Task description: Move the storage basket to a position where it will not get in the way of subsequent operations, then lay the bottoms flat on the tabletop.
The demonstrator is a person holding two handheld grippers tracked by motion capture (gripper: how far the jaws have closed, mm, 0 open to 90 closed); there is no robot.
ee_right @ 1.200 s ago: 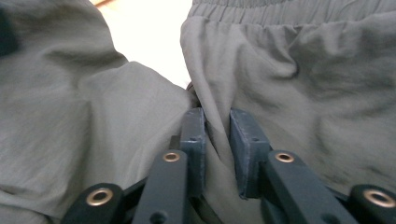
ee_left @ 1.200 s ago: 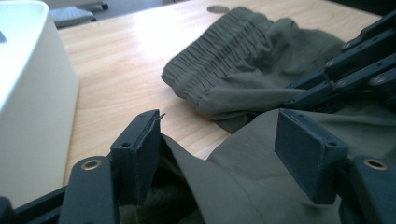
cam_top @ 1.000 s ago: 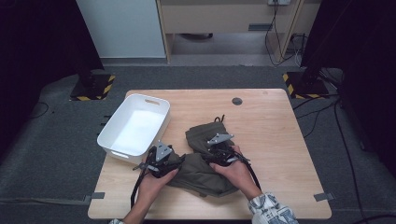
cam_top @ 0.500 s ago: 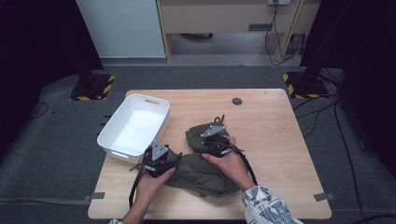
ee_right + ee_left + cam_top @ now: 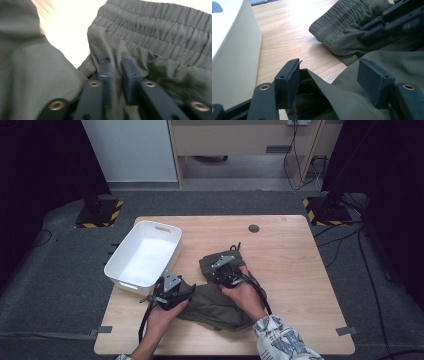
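My right gripper (image 5: 226, 270) is sitting further up the table than half a second ago, now on the upper fold of the olive trousers (image 5: 220, 300), close to the gathered waistband (image 5: 160, 27). In the right gripper view its jaws are nearly together and pinching a ridge of the cloth just below that waistband, so I'm calling it clamped on the trousers. The view is slightly blurred.

My left gripper (image 5: 169, 292) is holding about the same spot as before, at the left edge of the trousers, just beside the near corner of the white bin (image 5: 145, 255). In the left gripper view the jaws are standing wide apart, with a fold of the trousers lying between them. The cloth is touching the inner face of the left jaw; the right jaw is clear of it. Nothing is gripped on that side.

The trousers are lying bunched in the middle of the wooden table (image 5: 300, 270), towards the near edge, right of the bin and not touching it as far as I can tell. The bin wall (image 5: 234, 50) is showing close on the left in the left gripper view, with bare table between it and the waistband. My right gripper is also showing at the top right of that view, down on the cloth.
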